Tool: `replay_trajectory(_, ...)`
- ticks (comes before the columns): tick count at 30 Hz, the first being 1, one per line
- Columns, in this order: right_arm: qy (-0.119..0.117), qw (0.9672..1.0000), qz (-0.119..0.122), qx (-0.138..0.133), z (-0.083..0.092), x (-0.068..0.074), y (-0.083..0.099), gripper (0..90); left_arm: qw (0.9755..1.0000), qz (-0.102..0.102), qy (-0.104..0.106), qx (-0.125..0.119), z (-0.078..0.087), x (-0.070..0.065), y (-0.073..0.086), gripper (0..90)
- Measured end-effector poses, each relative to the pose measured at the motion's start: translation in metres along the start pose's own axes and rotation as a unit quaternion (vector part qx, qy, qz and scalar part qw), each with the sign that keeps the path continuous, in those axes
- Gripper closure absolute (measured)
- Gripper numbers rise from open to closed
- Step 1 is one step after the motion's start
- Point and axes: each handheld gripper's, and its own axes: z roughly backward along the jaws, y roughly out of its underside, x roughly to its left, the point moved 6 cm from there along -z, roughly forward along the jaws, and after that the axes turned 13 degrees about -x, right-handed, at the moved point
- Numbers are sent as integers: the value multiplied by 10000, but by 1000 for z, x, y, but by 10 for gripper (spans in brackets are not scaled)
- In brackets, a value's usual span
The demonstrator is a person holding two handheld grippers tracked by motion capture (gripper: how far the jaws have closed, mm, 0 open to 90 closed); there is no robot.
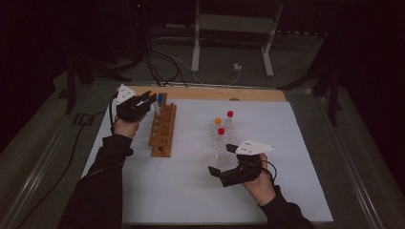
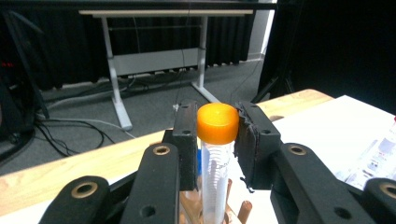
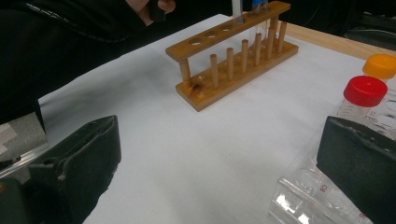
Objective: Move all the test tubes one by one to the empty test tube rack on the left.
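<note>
- The left gripper [image 2: 215, 140] has its jaws pinched on the orange-capped tube [image 2: 214, 177], pads pressing just below and beside the cap, the tube hanging upright.
- That tube sits above the far end of the wooden rack [image 1: 163, 130], its lower end near the rack's holes (whether it has entered one I cannot tell).
- The tube looks light, stiff and smooth-walled clear plastic, so it is likely slippery; the ridged cap and the neck just under it seem the surest place to hold.
- The right gripper [image 3: 219, 163] rests low over the desk [image 1: 191, 191] with jaws spread wide, nothing between them.
- Just beside it stand more tubes in a clear holder [image 3: 303, 196], one red-capped [image 3: 364, 90], one orange-capped [image 3: 382, 65].
</note>
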Motion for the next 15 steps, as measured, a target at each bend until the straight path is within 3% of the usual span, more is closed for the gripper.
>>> replay_trajectory(15,-18,10000,6,-30,2,0,-2,0,9982,-138,34,577,-7,-6,35,718)
